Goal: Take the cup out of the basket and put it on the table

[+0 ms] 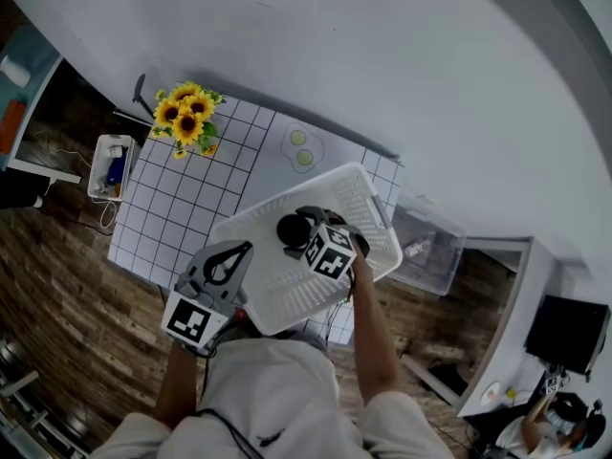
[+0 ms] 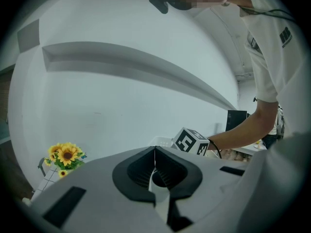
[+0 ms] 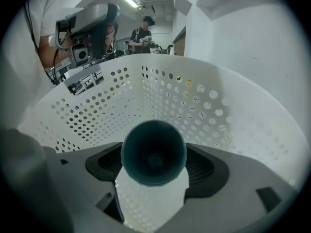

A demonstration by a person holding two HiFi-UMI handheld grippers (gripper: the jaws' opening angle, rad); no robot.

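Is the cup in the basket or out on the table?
In the basket: the cup sits between the right gripper fingers, perforated basket walls all around it.

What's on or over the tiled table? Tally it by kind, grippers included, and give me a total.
Basket: 1
Cup: 1, inside the basket
Sunflower bunch: 1
Pale dish with two green pieces: 1
Grippers: 2, the left gripper and the right gripper
Total: 6
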